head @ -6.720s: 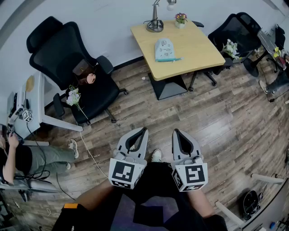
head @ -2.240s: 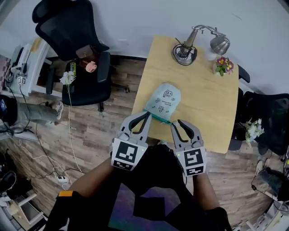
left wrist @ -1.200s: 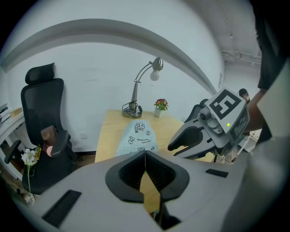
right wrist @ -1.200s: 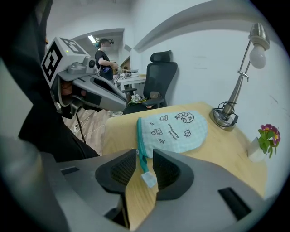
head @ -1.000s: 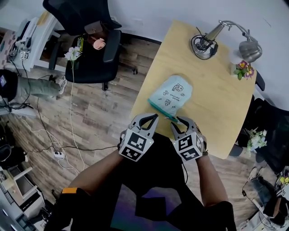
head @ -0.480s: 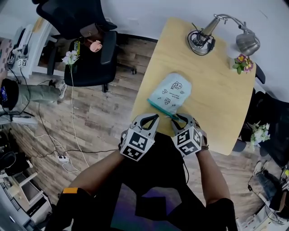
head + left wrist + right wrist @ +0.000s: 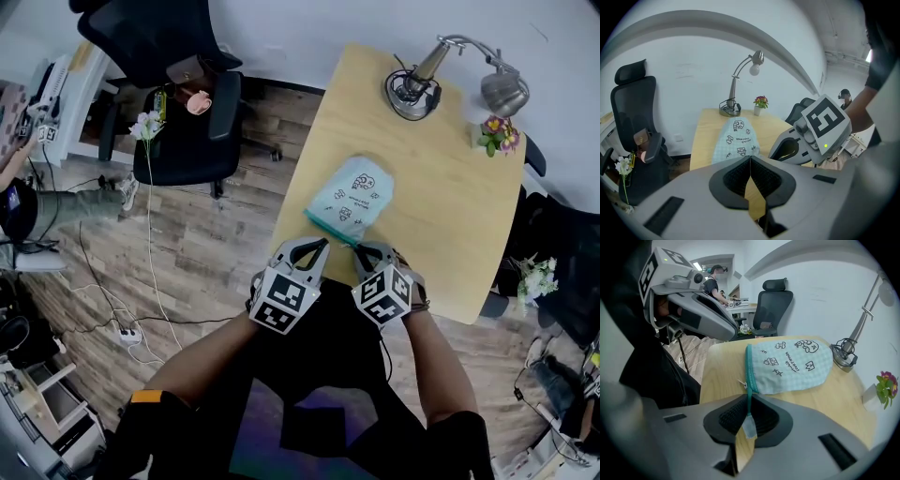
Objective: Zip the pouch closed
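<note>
A pale blue checked pouch (image 7: 352,199) with cartoon prints lies on the light wooden table (image 7: 441,216), its teal zipper edge (image 7: 328,228) facing me. In the right gripper view the pouch (image 7: 787,364) lies just ahead, and a teal tail of the zipper runs down between the jaws. My right gripper (image 7: 746,411) has just been closing and is shut on that tail. A small metal pull (image 7: 740,383) sticks out at the zipper's near end. My left gripper (image 7: 317,246) is shut with nothing in it, just off the table's near-left edge, short of the pouch (image 7: 737,138).
A desk lamp (image 7: 412,84) and a small flower pot (image 7: 494,134) stand at the table's far end. A black office chair (image 7: 178,103) holding small items stands to the left, another chair (image 7: 553,253) to the right. A person (image 7: 37,206) sits far left.
The right gripper's jaws have closed from wide open onto the zipper's teal tail. The left gripper stayed put and shut.
</note>
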### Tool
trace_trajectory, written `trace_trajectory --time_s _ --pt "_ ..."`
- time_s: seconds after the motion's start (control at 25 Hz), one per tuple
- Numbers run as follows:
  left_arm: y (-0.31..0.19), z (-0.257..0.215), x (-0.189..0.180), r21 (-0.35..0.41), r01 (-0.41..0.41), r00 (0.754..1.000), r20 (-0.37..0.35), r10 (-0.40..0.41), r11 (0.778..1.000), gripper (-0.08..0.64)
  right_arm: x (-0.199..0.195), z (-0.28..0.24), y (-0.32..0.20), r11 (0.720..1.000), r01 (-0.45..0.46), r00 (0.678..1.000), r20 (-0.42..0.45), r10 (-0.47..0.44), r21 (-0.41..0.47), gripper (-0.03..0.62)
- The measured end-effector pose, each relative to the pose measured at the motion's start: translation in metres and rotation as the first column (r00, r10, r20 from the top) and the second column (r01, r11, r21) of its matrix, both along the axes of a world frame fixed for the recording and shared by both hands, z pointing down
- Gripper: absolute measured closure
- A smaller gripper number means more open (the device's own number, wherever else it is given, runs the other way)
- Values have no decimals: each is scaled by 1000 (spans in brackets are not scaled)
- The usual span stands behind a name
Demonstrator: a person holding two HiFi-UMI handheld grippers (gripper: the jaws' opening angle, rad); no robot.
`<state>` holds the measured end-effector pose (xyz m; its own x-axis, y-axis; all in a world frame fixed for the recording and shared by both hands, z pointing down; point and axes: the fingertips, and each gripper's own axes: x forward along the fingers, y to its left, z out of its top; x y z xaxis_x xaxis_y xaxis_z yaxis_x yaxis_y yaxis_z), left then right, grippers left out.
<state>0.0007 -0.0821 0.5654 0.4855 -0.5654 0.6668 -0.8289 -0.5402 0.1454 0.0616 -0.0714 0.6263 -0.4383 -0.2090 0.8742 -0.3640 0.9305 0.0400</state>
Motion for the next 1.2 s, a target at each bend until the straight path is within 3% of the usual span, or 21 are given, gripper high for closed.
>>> trace_trajectory --time_s 0.32,0.52,0.68,1.2 --pt "-13 -19 -2 40 10 1000 -20 -10 999 551 -8 -33 -5 996 -48 993 105 56 -73 561" --pt "-27 -44 -7 60 38 996 -79 -34 997 551 -14 -65 -15 975 -135 957 233 175 -179 565" --pt "-40 -71 -7 101 43 992 -126 -30 994 551 -13 -90 -32 960 -180 924 298 240 -215 565" --pt "-61 -144 7 251 -54 986 -142 92 967 551 -1 -167 -67 941 -305 860 381 338 -147 566"
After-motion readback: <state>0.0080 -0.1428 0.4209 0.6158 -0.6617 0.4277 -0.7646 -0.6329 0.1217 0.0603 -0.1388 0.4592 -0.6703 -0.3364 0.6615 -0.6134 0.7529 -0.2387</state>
